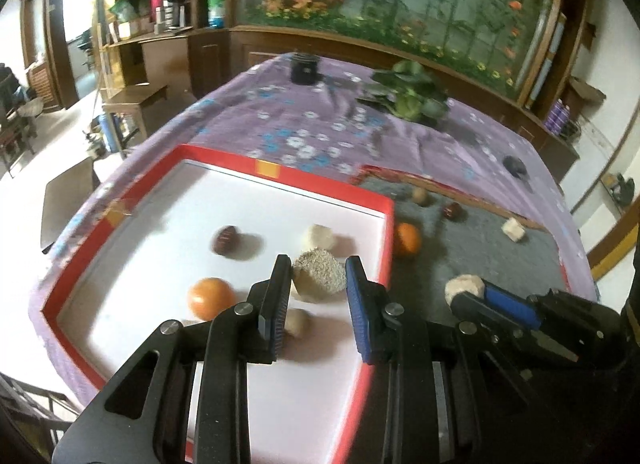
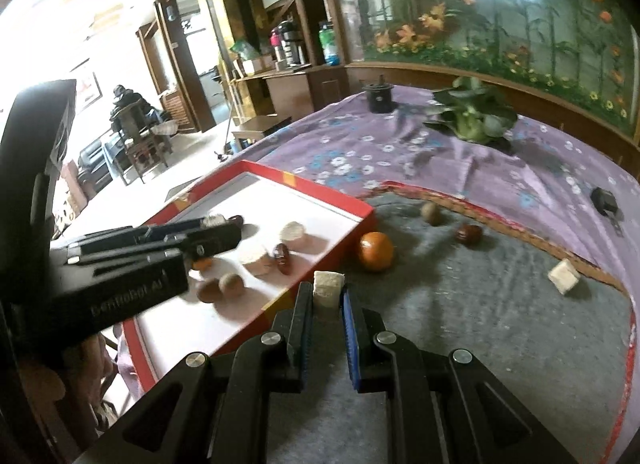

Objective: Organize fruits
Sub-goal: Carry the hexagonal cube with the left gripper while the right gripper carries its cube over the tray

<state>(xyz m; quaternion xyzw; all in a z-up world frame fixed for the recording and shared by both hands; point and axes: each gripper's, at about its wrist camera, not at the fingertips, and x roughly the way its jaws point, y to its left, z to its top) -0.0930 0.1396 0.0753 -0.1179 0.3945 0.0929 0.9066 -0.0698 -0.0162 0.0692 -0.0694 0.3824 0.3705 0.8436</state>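
Fruit lies in two places: some in the red tray point(image 1: 384, 208), some on the gray mat point(image 2: 500, 304). The left gripper point(image 1: 319, 278) hangs over the tray's right edge with a rough beige chunk point(image 1: 319, 273) between its fingers. The right gripper point(image 2: 326, 300) pinches a pale chunk point(image 2: 328, 292) beside the tray. An orange point(image 2: 375, 251) sits on the mat, touching the tray's wall.

Matte black linkage arms on left tool point(image 1: 319, 274) and right tool point(image 2: 327, 298), round silver pivot screws, ribbed blue pads point(image 1: 357, 296); pale lettering at left of right-wrist frame.
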